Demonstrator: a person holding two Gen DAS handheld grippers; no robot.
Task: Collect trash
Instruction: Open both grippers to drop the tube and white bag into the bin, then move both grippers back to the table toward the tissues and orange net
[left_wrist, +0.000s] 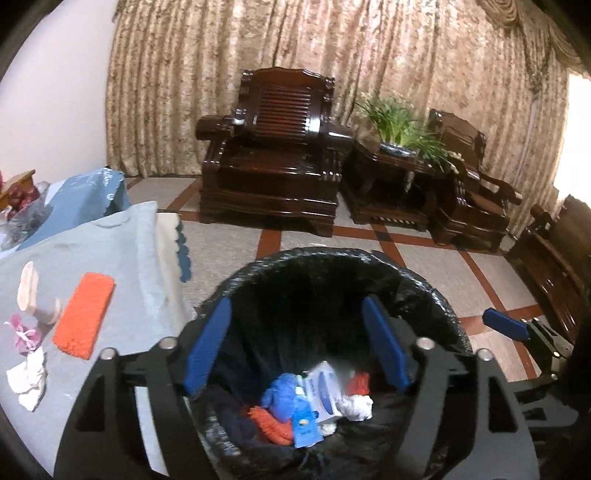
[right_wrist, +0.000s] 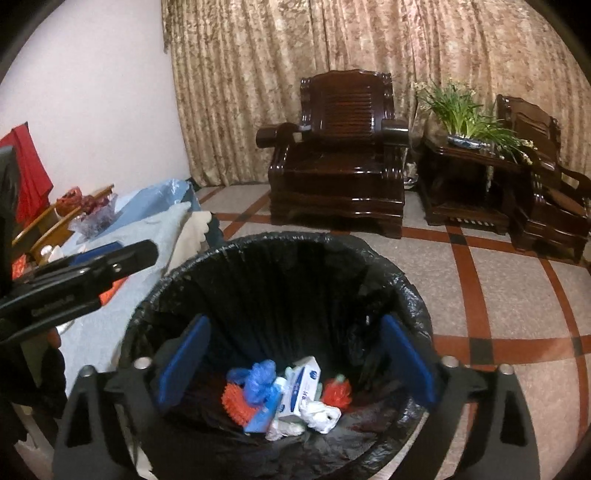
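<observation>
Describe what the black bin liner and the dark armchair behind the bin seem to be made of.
Black bin liner: thin plastic film, seemingly; it crinkles and glints along the rim.
Dark armchair: probably lacquered hardwood, with a slatted back and bright glossy reflections.

Each handheld gripper is a black frame with a triangular cut-out in each side arm. The left gripper (left_wrist: 295, 343) carries two flat, royal-blue rectangular pads on black finger mounts, with four round silver bolt heads along the frame's upper edge. The right gripper (right_wrist: 295, 363) has the same build: blue pads, black arms, silver bolts. Seen from the side in the right wrist view, the left gripper's black finger shows a small silver screw and faint grey lettering, too blurred to read.
</observation>
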